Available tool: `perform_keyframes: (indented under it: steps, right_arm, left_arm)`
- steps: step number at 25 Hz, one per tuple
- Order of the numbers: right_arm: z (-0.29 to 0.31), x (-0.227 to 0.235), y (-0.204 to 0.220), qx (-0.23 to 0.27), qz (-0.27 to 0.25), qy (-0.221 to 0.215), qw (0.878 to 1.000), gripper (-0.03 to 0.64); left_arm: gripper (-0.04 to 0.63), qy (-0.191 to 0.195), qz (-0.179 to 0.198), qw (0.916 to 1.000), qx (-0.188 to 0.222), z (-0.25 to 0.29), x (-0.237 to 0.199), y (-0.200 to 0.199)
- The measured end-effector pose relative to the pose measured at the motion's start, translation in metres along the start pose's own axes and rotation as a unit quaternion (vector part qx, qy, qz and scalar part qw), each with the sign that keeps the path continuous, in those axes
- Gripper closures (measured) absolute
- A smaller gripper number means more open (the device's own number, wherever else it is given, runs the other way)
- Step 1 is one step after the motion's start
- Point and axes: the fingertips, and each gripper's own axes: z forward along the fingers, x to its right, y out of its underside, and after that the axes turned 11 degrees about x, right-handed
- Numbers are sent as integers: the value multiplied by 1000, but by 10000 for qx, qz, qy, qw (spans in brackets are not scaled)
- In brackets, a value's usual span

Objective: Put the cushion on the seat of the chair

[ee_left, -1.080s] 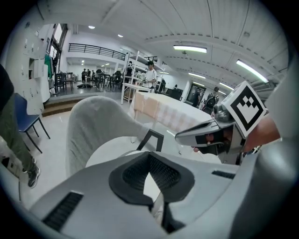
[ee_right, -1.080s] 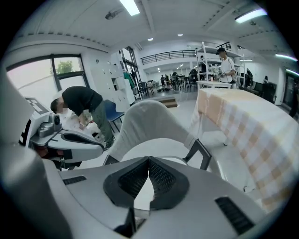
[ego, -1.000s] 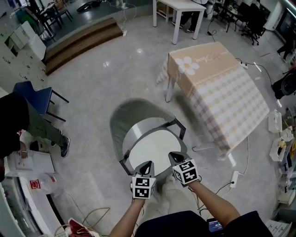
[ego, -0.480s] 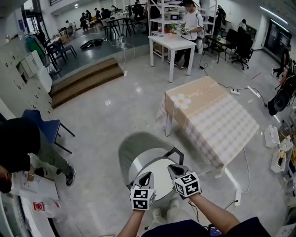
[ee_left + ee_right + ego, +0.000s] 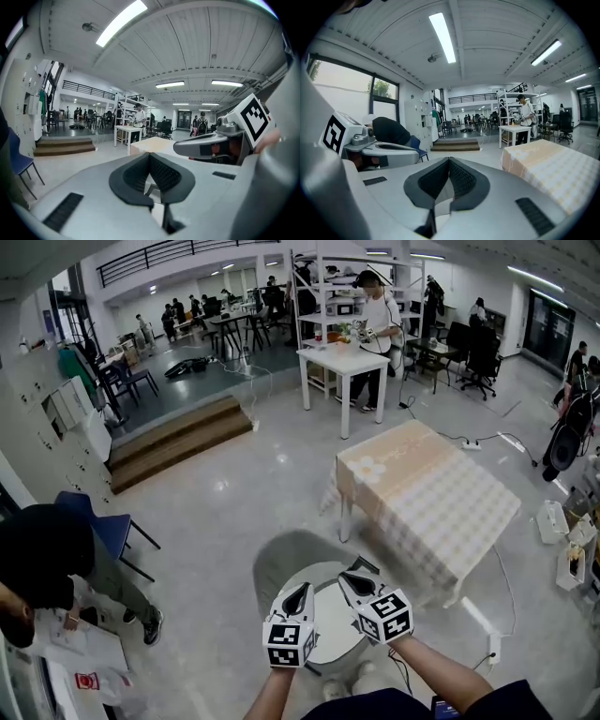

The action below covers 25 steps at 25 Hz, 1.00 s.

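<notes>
Glossy pale floor, wooden steps, checked-cloth tabletop rt of chair. Cushion on seat. Closed, empty fingers on left gripper & right gripper. Cloth lettering unreadable.

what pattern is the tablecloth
The tablecloth is peach-and-white checked, plain peach at one end; head view shows it best.

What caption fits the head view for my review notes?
Shut and empty, the left gripper and right gripper hover above the grey chair, white cushion on its seat, beside a checked-cloth table.
</notes>
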Motion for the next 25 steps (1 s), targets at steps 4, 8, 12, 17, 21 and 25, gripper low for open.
perform_keyframes:
  steps: [4,8,12,17,21,25]
  right_arm:
    - [-5,-9,-20,257,-83,36,9996,597]
    - [-10,-19,-37,444,-147,-39,9989,597]
    - [-18,-24,-48,538,-168,-89,9984,598]
    - [-33,-32,-65,748,-134,-174,9970,597]
    - [-54,-30,-72,835,-83,-249,9962,598]
    - [-78,-27,-72,841,-46,-333,9959,597]
  left_arm:
    - [591,79,38,9996,253,-7,3,-23]
    - [591,69,80,9990,436,-14,5,-42]
    - [591,26,121,9982,579,-22,9,-58]
    - [591,-139,120,9974,702,-35,12,-71]
    - [591,-196,7,9970,742,-39,32,-75]
    - [591,-252,-15,9969,741,-47,59,-75]
